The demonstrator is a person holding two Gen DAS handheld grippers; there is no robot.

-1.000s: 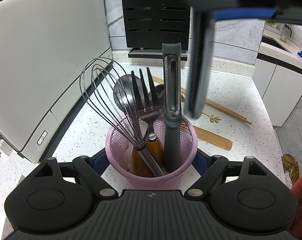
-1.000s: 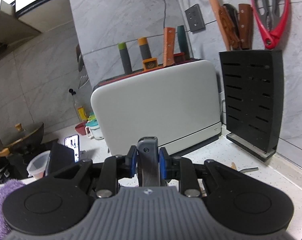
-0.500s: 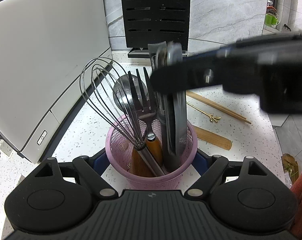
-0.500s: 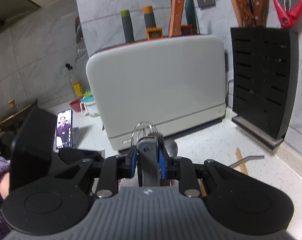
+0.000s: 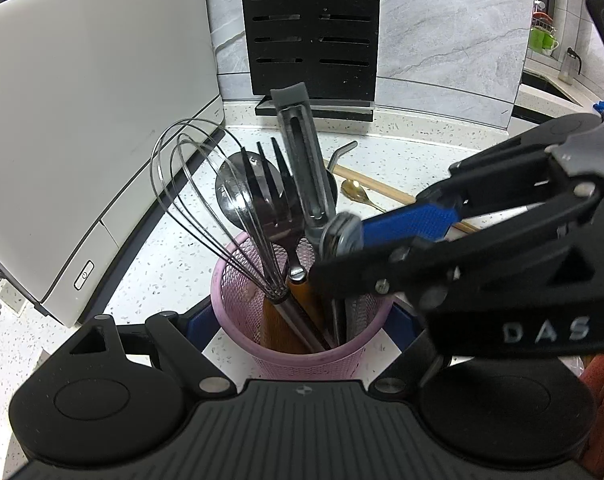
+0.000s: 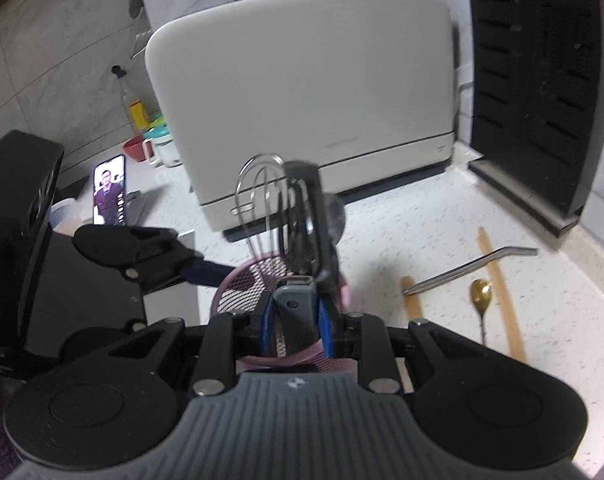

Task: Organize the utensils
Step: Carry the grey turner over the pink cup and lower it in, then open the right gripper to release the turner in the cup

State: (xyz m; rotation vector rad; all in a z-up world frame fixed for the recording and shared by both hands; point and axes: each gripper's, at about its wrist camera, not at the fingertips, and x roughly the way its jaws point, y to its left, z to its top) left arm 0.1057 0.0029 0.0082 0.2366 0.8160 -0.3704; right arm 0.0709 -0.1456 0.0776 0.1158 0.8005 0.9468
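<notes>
Here, the left gripper (image 5: 302, 324) clasps the pink mesh utensil cup (image 5: 238, 300) between wide-set fingers while the right gripper (image 6: 296, 320), pinched narrowly on a grey-handled tool (image 6: 294, 310), lowers it over the cup's rim. Next, seemingly: let go once it is seated inside.

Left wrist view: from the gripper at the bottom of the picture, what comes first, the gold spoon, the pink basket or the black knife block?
1. Pink basket, between the left gripper's fingers.
2. Gold spoon, on the counter beyond, to the right.
3. Black knife block, at the back wall.
</notes>
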